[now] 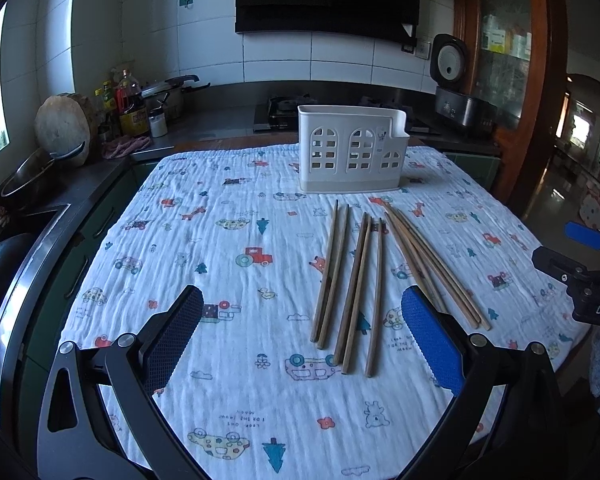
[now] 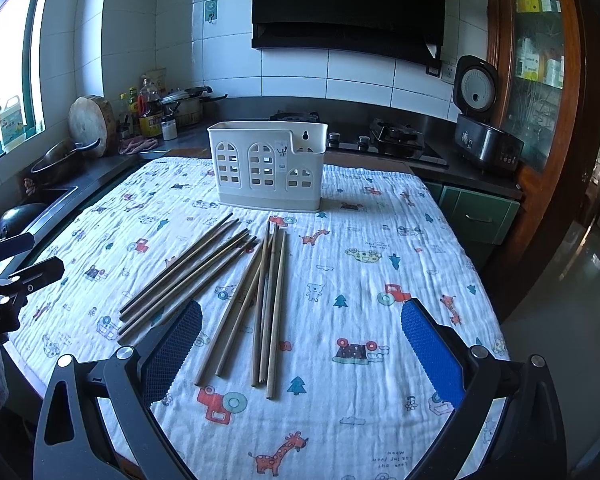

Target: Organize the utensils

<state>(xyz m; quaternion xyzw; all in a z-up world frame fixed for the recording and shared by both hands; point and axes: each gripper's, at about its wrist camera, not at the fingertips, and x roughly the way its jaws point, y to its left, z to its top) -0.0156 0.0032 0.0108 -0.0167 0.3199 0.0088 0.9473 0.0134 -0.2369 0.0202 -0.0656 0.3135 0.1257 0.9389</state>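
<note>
Several wooden chopsticks (image 1: 358, 276) (image 2: 260, 300) lie loose on a cartoon-print cloth, pointing toward a white plastic utensil holder (image 1: 350, 150) (image 2: 266, 166) that stands upright at the far side. My left gripper (image 1: 302, 340) hovers open over the cloth, its blue pads straddling the near ends of the middle sticks without touching them. My right gripper (image 2: 302, 348) is open too, above the near ends of the sticks, holding nothing. Each gripper shows at the other view's edge: the right gripper (image 1: 580, 276) and the left gripper (image 2: 16, 276).
The cloth (image 1: 228, 392) (image 2: 380, 248) covers a table whose edges fall away left and right. Behind are a counter with bottles (image 1: 130, 106), a round chopping block (image 1: 64, 128), a wok (image 1: 30, 178), a gas stove (image 2: 396, 138) and a rice cooker (image 2: 484, 132).
</note>
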